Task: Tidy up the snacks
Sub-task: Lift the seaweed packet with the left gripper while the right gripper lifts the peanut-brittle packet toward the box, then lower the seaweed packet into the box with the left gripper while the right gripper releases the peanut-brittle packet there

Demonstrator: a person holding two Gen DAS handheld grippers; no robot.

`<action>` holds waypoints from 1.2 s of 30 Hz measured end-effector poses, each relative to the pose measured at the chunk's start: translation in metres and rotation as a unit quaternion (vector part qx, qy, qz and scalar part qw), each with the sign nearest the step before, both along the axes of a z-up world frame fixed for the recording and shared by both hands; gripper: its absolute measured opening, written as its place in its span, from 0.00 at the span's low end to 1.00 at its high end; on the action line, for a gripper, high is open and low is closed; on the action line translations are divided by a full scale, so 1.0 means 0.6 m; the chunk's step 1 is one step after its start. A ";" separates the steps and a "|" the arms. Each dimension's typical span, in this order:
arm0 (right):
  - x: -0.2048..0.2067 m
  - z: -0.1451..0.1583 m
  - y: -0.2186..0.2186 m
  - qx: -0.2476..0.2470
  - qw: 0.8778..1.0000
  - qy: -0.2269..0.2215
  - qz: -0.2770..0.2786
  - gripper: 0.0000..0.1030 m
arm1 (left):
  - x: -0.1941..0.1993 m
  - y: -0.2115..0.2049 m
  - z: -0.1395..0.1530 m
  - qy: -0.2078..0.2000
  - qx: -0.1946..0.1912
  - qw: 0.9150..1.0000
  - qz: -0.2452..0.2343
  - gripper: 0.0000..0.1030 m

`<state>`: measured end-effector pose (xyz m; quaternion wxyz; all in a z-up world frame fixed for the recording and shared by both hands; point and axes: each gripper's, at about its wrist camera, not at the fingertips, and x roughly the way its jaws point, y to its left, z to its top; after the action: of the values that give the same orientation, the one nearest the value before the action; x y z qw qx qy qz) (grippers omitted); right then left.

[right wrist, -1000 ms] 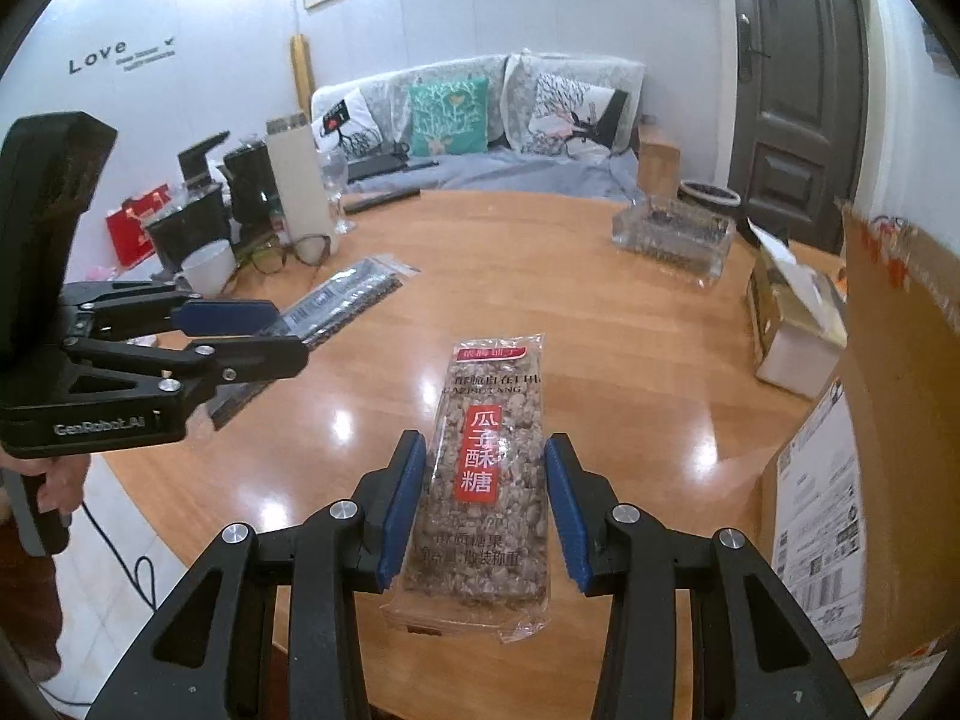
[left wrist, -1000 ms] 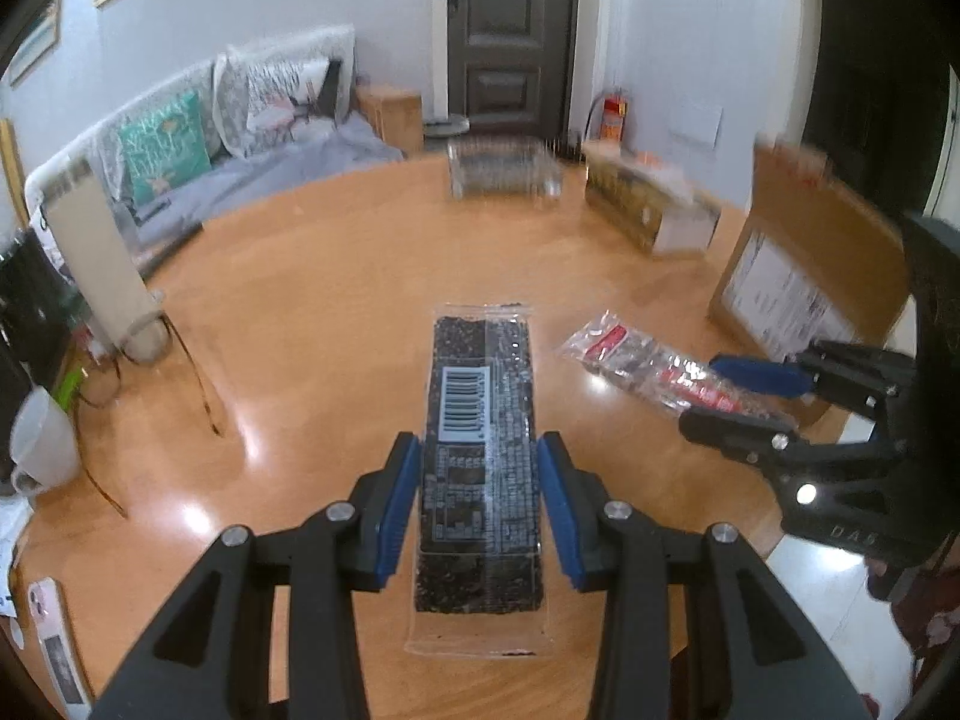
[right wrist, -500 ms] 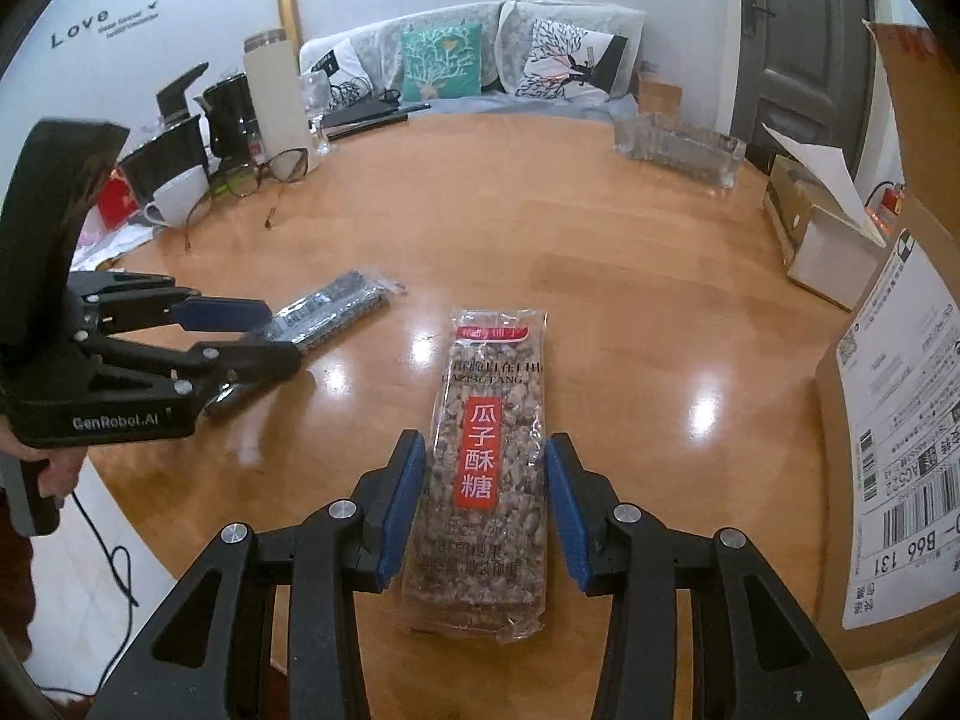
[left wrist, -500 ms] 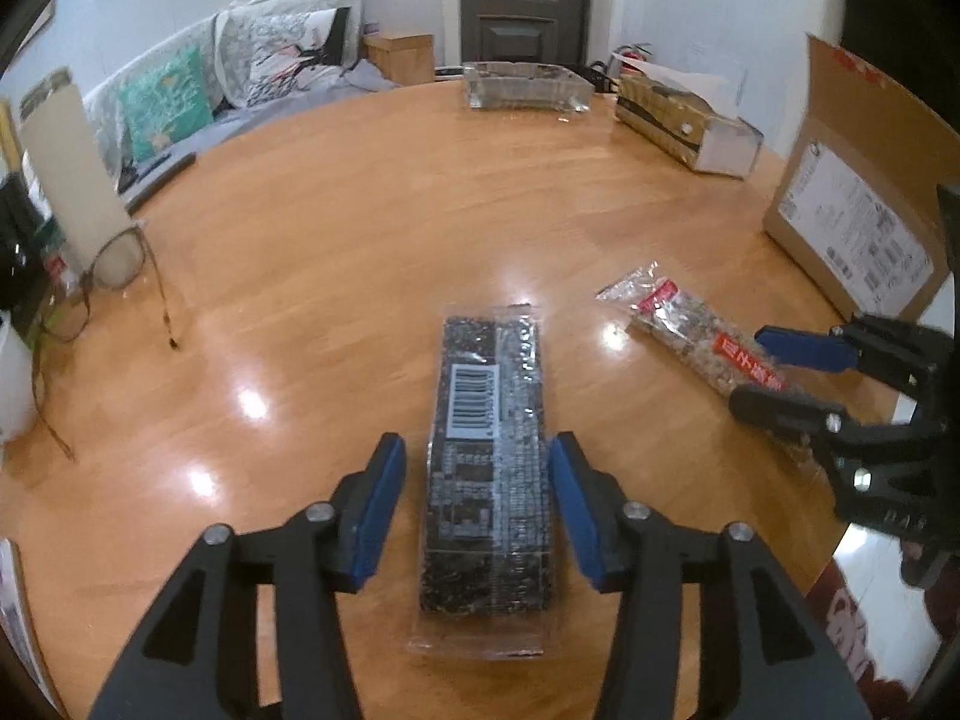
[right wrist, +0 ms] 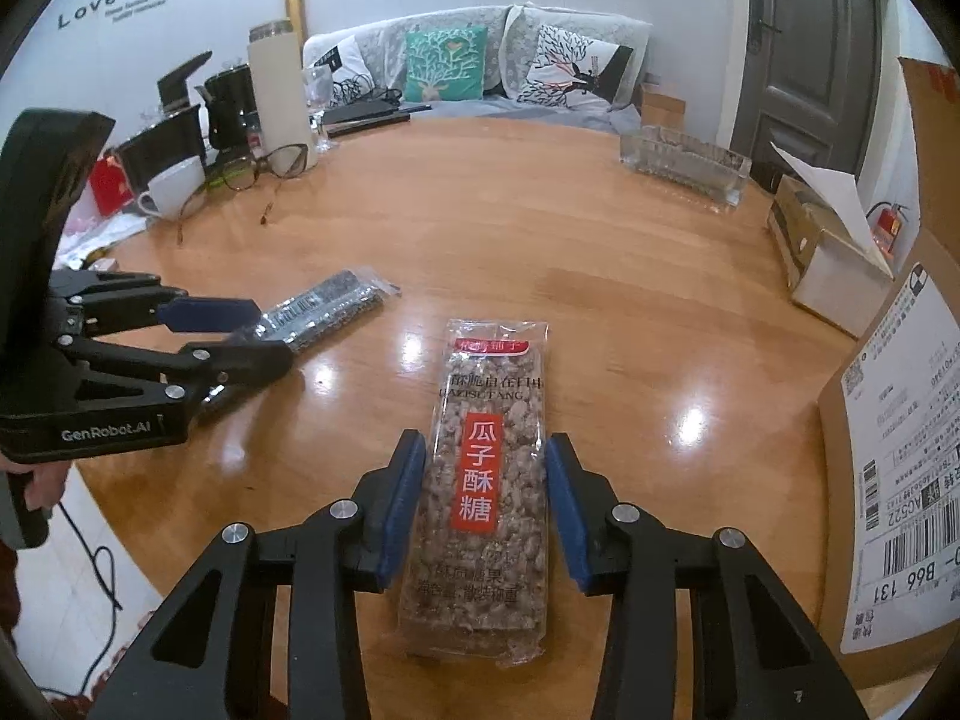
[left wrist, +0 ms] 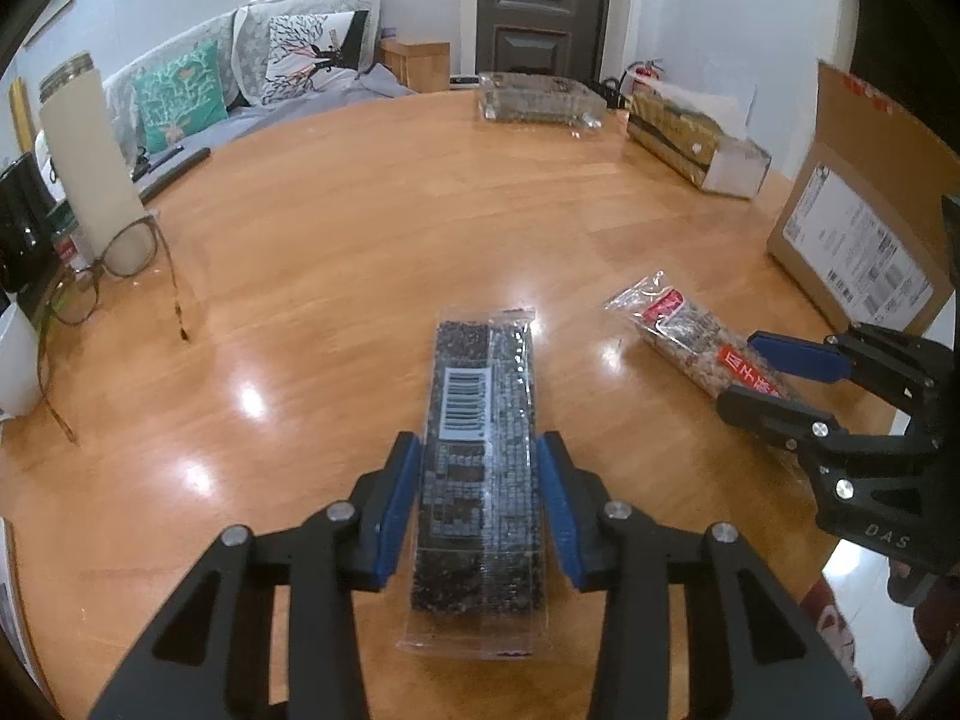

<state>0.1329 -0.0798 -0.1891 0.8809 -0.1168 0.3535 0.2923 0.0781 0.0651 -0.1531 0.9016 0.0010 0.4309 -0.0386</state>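
Observation:
A dark sesame snack bar [left wrist: 480,450] in clear wrap with a barcode lies on the round wooden table [left wrist: 360,228], and my left gripper [left wrist: 480,456] is shut on its sides. A brown seed-brittle bar [right wrist: 489,474] with a red label lies to its right, and my right gripper [right wrist: 486,450] is shut on it. In the left wrist view the seed bar [left wrist: 684,330] and right gripper [left wrist: 774,381] show at right. In the right wrist view the sesame bar [right wrist: 330,306] and left gripper [right wrist: 252,336] show at left.
A clear tray [left wrist: 537,97] stands at the table's far edge. An open carton [left wrist: 696,144] and a large cardboard box [left wrist: 864,240] stand on the right. Glasses [left wrist: 108,276], a white cup [right wrist: 174,186], a tall cylinder [left wrist: 90,162] and kettles stand on the left.
Both grippers have come down and forward with their bars from above the table to its surface. The left jaws widened briefly half a second ago and have closed on the sesame bar again.

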 end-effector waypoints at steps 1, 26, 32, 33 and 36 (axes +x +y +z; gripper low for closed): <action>-0.003 0.004 0.000 0.002 1.000 -0.002 0.000 0.36 | -0.002 0.001 0.008 -0.005 0.001 1.000 0.001 0.36; -0.035 0.326 -0.258 0.121 0.977 -0.149 -0.094 0.36 | 0.024 -0.282 0.403 -0.190 -0.053 0.965 -0.173 0.36; 0.024 0.271 -0.359 0.124 0.974 -0.107 -0.157 0.36 | 0.092 -0.408 0.343 -0.135 -0.069 0.967 -0.205 0.36; 0.031 0.260 -0.370 0.126 0.974 -0.099 -0.161 0.36 | 0.103 -0.424 0.331 -0.125 -0.071 0.967 -0.209 0.36; 0.048 0.235 -0.394 0.128 0.975 -0.084 -0.163 0.36 | 0.124 -0.460 0.302 -0.106 -0.064 0.969 -0.215 0.36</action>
<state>0.1616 -0.3160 -0.0484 0.9507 0.0321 0.2527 0.1767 0.1525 -0.2109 0.0284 0.9109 0.0402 0.3188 -0.2589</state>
